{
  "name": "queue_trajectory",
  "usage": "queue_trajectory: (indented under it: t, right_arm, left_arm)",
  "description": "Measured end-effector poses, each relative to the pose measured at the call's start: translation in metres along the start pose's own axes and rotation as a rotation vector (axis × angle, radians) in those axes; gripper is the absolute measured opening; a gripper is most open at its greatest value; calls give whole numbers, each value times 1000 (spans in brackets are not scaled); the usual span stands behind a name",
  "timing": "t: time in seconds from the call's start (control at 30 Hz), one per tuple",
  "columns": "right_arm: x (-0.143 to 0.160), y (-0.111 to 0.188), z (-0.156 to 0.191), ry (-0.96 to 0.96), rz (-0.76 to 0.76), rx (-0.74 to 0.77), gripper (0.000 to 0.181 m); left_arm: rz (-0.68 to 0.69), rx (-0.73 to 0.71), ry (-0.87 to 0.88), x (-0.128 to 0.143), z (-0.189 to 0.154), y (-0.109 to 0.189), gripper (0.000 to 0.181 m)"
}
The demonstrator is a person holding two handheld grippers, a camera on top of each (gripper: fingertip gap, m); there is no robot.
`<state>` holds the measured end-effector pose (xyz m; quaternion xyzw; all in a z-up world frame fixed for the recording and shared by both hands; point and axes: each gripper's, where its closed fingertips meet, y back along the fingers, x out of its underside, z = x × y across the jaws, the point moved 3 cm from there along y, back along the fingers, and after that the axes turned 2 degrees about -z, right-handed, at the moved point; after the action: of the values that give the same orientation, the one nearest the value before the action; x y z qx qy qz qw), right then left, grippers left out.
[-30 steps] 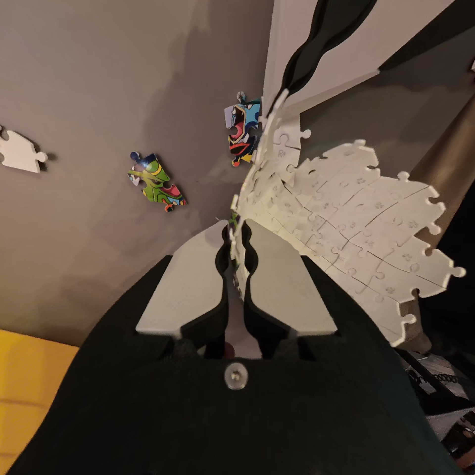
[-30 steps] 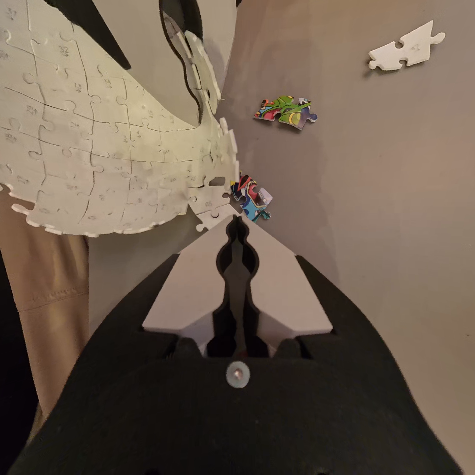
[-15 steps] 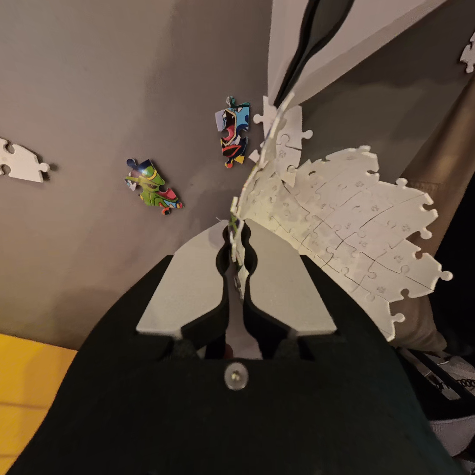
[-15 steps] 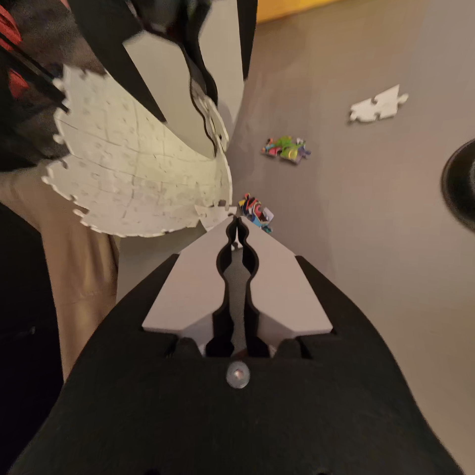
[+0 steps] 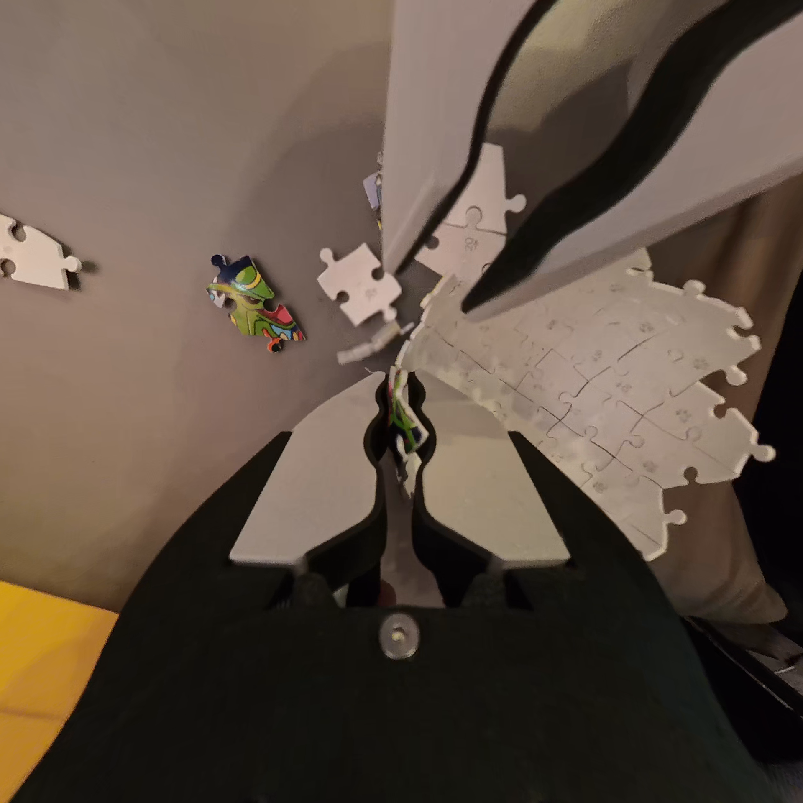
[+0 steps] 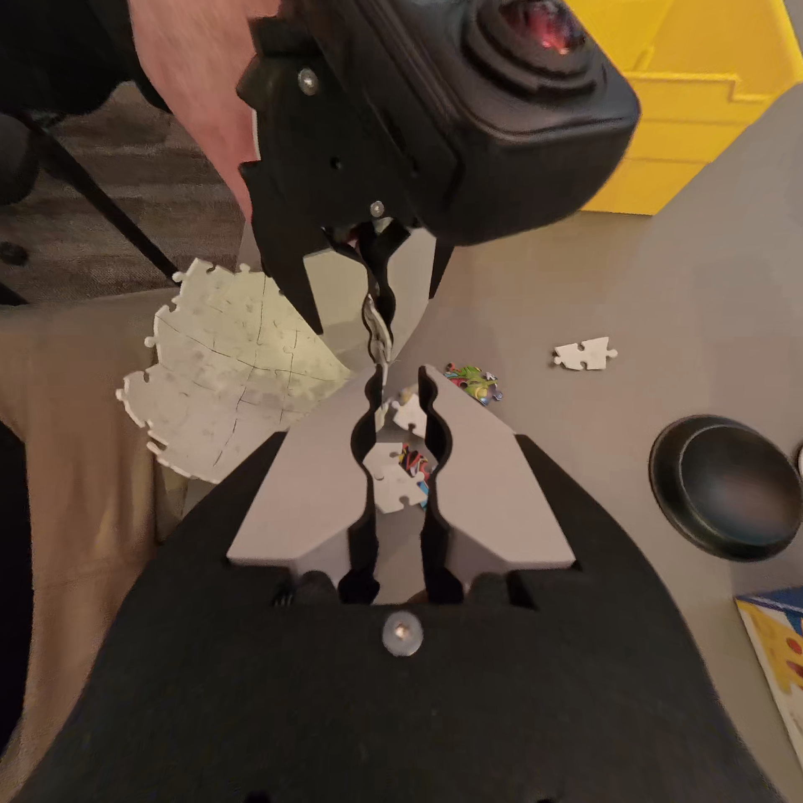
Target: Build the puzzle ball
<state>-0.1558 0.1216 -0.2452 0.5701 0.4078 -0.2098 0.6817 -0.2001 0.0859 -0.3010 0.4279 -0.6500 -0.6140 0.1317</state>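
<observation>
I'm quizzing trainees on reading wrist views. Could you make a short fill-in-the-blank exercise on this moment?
1. The left gripper is shut on the rim of the curved ____ shell.
2. The right gripper is ____, holding nothing.
3. The round dish on the grey table is ____ in colour.

Missing words: puzzle; open; black

Your left gripper (image 5: 402,382) hides most of the edge it pinches on the curved puzzle shell (image 5: 608,391); only a coloured sliver shows between its fingers. Your right gripper's fingers (image 6: 313,478) cover part of the loose white pieces (image 6: 393,478) and the colourful piece (image 6: 415,462) beneath them. The box (image 6: 778,643) is cut off at the right edge. Numbers on the shell's pieces are too blurred to read.
</observation>
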Motion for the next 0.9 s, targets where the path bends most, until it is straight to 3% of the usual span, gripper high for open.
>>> queue_trajectory:
  t: [0.33,0.6,0.9]
  right_arm:
    - [14,-23,4,-24,76,-64,12]
    - [19,-24,1,-46,76,-65,11]
    - [18,-30,10,-17,84,-57,8]
  left_arm:
    - [-73,28,-2,3,-3,4,19]
    - [-142,-29,16,11,-6,20,25]
    - [-140,-180,-31,14,-11,24,9]
